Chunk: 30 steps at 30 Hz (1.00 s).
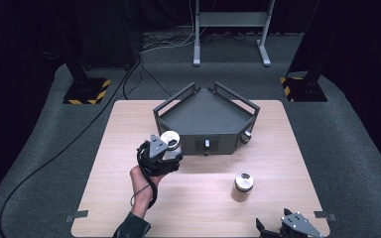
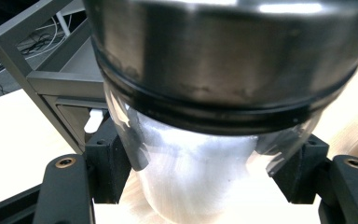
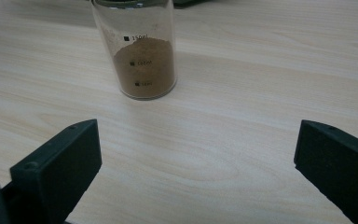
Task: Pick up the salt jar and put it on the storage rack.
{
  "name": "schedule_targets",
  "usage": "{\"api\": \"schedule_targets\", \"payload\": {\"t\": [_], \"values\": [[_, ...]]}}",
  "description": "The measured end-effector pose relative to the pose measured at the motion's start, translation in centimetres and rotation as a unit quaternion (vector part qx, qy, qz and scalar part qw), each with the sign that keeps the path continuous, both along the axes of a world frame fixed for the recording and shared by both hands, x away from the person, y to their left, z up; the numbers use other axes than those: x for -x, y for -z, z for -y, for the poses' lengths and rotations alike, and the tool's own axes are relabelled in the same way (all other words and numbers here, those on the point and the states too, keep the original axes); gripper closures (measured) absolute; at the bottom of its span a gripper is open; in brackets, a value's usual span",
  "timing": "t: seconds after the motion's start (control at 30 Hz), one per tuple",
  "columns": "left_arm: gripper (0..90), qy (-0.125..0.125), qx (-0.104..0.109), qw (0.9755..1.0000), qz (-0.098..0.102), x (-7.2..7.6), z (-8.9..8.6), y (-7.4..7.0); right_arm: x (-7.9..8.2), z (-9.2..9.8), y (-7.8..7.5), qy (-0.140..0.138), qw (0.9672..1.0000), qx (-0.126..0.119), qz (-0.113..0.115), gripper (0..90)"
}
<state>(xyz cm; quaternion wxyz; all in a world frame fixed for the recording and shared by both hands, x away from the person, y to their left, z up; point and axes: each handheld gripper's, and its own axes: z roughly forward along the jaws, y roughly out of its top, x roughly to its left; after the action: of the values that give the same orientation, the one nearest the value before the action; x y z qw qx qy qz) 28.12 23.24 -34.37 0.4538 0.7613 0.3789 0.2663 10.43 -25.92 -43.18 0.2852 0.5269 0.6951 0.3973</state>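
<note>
In the high view the person's left forearm rises from the bottom edge at about 6 o'clock and leans toward 1 o'clock, the sleeve ending just above the table edge and the left hand wrapped around the body of the left gripper. That gripper points up the table toward the grey tray, its grey three-cornered plate facing the camera, and its jaws are clamped on a glass jar with a metal lid, which sits just off the tray's near-left corner, at about 8 o'clock from the tray's middle. The left gripper view looks along the two black jaws, which press against both sides of the jar; white powder fills the glass below the broad steel lid, and the tray's frame stands at 10 o'clock behind it. The right gripper sits low at the table's near-right corner, about 5 o'clock from the table's centre, with its jaws spread wide and nothing between them. In the right gripper view a second jar, holding brown powder, stands upright on the wooden table at 11 o'clock, well ahead of the jaws. In the high view this jar stands apart from the tray, at its 5 o'clock.
</note>
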Motion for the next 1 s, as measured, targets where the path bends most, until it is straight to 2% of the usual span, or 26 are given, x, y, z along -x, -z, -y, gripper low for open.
{"api": "schedule_targets", "payload": {"t": [0.57, 1.0], "values": [[31.5, -0.001, -0.003, 1.0, 0.007, -0.5, 0.1, -0.9, 0.2, 0.1, 0.0, 0.002, 1.0, -0.002, 0.003, 0.0], [31.5, -0.004, -0.006, 1.0, 0.0, -1.7, 0.3, -1.3, 0.2, 0.1, 0.1, 0.003, 1.0, -0.003, 0.005, 0.0]]}}
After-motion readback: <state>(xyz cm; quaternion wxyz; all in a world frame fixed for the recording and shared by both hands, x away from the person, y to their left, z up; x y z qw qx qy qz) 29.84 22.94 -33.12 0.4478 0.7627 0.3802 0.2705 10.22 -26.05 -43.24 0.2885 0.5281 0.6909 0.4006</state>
